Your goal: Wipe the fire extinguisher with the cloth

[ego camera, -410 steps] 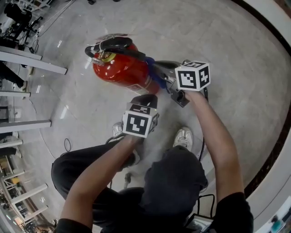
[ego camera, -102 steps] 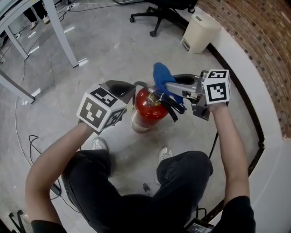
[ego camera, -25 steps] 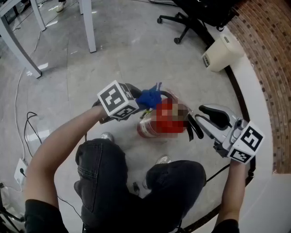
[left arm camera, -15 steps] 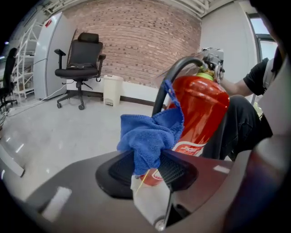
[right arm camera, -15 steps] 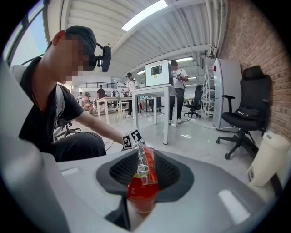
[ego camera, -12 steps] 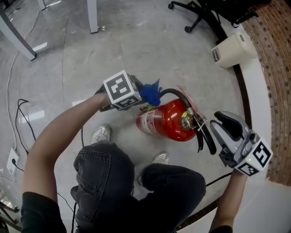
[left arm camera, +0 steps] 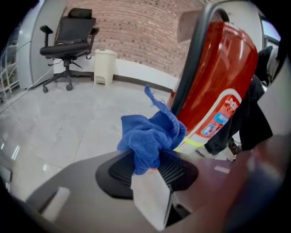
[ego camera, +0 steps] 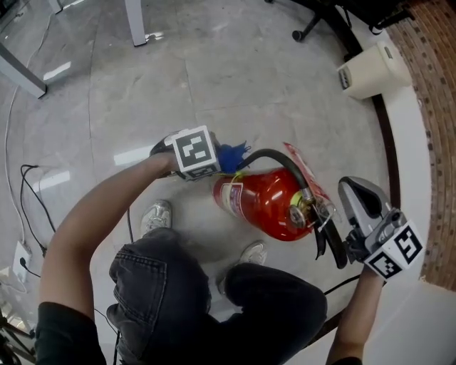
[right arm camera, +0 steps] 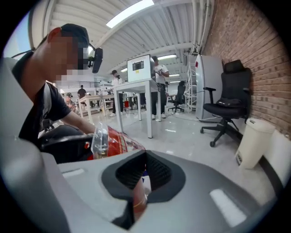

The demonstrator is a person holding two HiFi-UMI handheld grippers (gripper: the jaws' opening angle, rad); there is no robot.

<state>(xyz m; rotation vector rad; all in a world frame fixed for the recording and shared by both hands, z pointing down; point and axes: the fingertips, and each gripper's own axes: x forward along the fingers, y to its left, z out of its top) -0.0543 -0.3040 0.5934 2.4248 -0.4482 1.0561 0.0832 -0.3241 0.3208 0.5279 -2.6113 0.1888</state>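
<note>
The red fire extinguisher (ego camera: 263, 203) leans over on the floor, its valve head (ego camera: 305, 214) toward my right side and its black hose (ego camera: 267, 155) arching over it. My left gripper (ego camera: 215, 162) is shut on the bunched blue cloth (ego camera: 229, 157). In the left gripper view the cloth (left arm camera: 150, 136) rests by the hose and the labelled lower body of the extinguisher (left arm camera: 218, 82). My right gripper (ego camera: 354, 191) stands just right of the valve head. Its jaws have just been closing and are shut, with nothing gripped. In the right gripper view the right gripper (right arm camera: 144, 175) has the extinguisher (right arm camera: 113, 141) to its left.
A white bin (ego camera: 370, 71) stands by the curved curb and brick wall at the upper right, with an office chair base (ego camera: 320, 21) beside it. A table leg (ego camera: 135, 21) and floor cables (ego camera: 28, 178) lie left. The person's shoes (ego camera: 155, 214) are close under the extinguisher.
The left gripper has sunk with the cloth to the extinguisher's lower end. The extinguisher has tipped further toward the right gripper. The right gripper's jaws have closed.
</note>
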